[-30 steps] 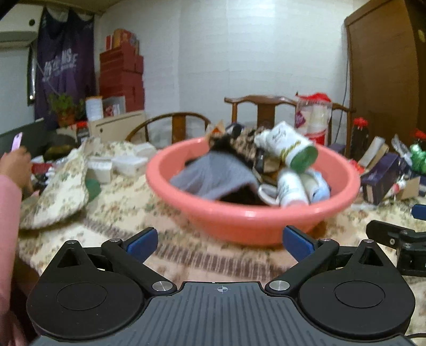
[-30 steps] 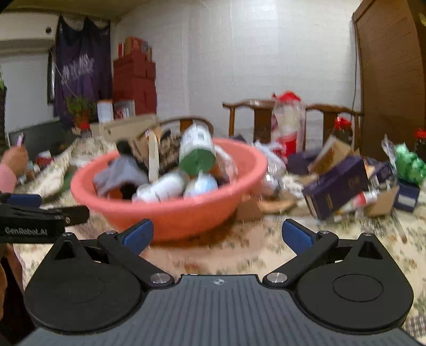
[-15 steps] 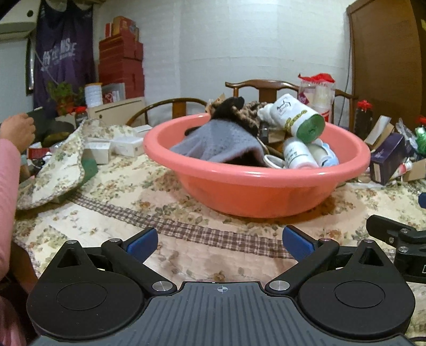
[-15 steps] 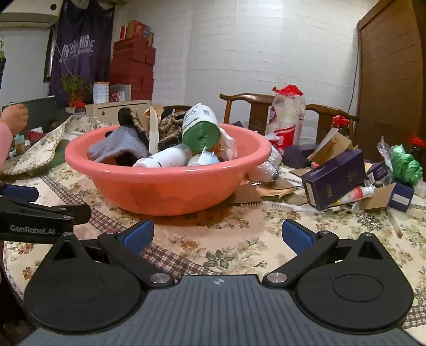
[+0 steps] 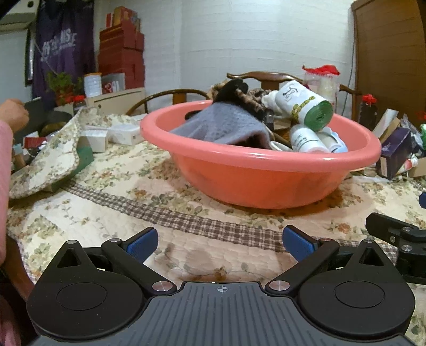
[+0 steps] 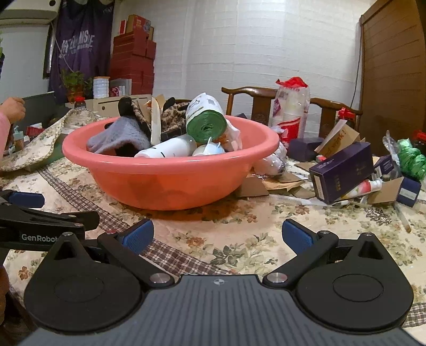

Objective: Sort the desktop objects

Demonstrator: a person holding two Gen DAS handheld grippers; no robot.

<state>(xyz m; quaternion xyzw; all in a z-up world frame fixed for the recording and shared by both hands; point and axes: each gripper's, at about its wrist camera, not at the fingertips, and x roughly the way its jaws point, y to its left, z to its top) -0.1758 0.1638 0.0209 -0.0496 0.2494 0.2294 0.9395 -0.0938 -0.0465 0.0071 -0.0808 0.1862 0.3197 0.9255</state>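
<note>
The round salmon-pink plastic basin (image 5: 266, 183), heaped with clutter, sits ahead of the left gripper (image 5: 219, 241) and ahead-left of the right gripper (image 6: 217, 234); both spread wide, empty.

a lived-in home dining room, floral quilted tablecloth (image 6: 239, 239) across the lower frame, carved wooden chairs (image 6: 255, 102) at centre right, stacked red boxes (image 6: 133, 64) upper left, potted plant (image 6: 73, 82) at left, wall air conditioner (image 6: 25, 12) top left corner
</note>
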